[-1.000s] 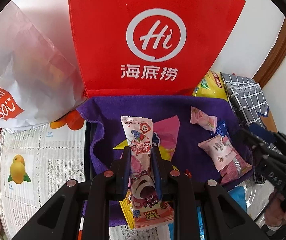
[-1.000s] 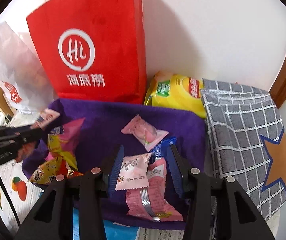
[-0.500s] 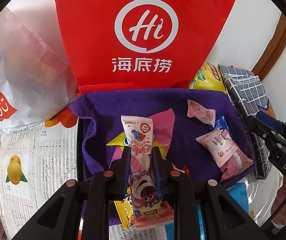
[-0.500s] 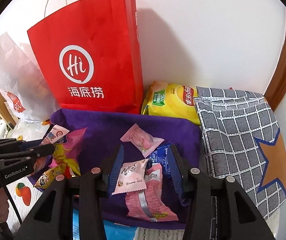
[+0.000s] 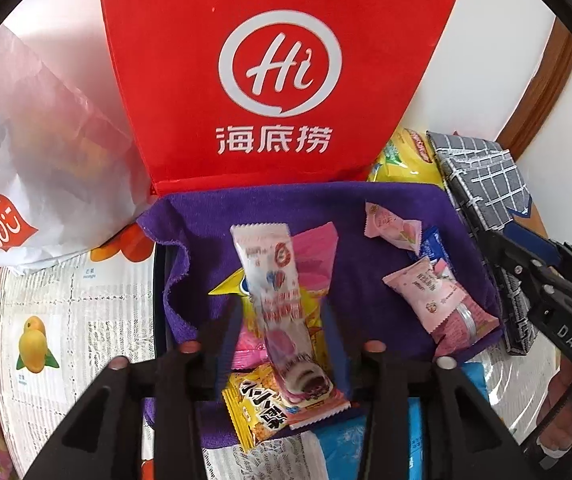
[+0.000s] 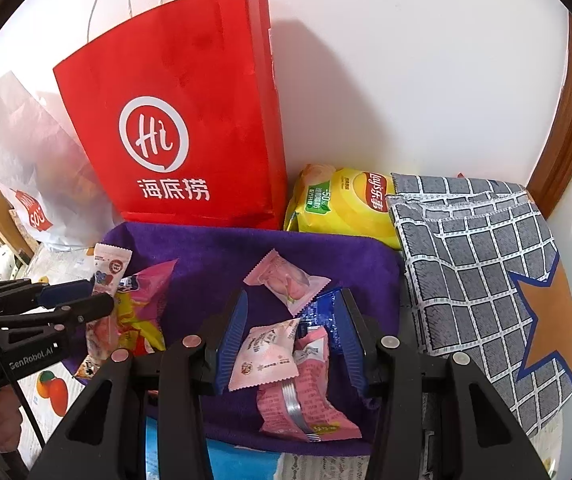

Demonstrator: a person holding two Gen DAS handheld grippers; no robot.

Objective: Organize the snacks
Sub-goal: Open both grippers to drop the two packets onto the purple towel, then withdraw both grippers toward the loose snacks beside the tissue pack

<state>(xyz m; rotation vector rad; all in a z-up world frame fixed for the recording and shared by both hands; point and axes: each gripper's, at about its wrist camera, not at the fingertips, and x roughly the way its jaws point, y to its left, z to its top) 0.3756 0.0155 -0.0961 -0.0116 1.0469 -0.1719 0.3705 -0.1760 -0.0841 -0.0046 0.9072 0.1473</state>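
Note:
A long pink-and-white snack stick (image 5: 273,280) lies blurred on a pile of pink and yellow packets (image 5: 261,404) at the left of a purple towel (image 5: 286,208). My left gripper (image 5: 281,312) straddles the stick with its jaws opening, and the pads stand clear of it. In the right wrist view the left gripper (image 6: 97,296) is at the left beside the stick (image 6: 111,264). My right gripper (image 6: 293,300) hovers open over a small pink packet (image 6: 263,356), a longer pink one (image 6: 306,400) and a blue one (image 6: 322,316). Another pink packet (image 6: 286,280) lies just beyond.
A red paper bag (image 6: 189,120) stands against the wall behind the towel, with a white plastic bag (image 5: 25,140) to its left. A yellow chip bag (image 6: 346,204) and a grey checked cloth with a star (image 6: 486,280) lie at the right. Printed table cover (image 5: 65,320) shows at the left.
My left gripper's jaws have parted and let go of the snack stick, which has settled onto the pile. The right gripper has stayed open over the pink packets.

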